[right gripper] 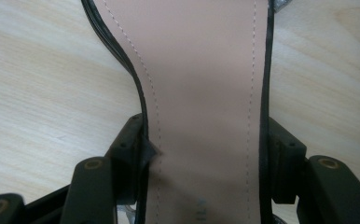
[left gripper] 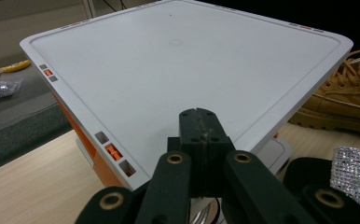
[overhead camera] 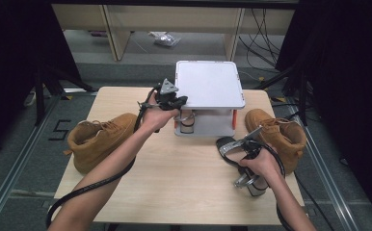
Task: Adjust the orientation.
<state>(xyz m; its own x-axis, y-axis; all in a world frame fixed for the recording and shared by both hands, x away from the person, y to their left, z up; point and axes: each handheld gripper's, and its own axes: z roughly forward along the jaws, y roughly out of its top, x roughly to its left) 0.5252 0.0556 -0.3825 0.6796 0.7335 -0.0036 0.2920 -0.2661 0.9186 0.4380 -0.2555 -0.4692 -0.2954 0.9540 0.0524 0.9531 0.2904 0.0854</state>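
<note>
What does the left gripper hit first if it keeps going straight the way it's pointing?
Probably nothing at once: the left gripper, jaws shut, points across the flat white top of the shoe rack and seems to sit just above it. If it dips slightly, it would scrape that top first; depth is unclear.

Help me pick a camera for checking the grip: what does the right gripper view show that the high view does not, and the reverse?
The right gripper view alone shows the jaws pressed against both edges of the sandal, with its pink stitched insole.

The high view alone shows the white rack, two tan boots, a second sandal under the rack, and the left gripper, shut, at the rack's edge.

Both show the sandal, the right gripper on it, and the wooden table.
</note>
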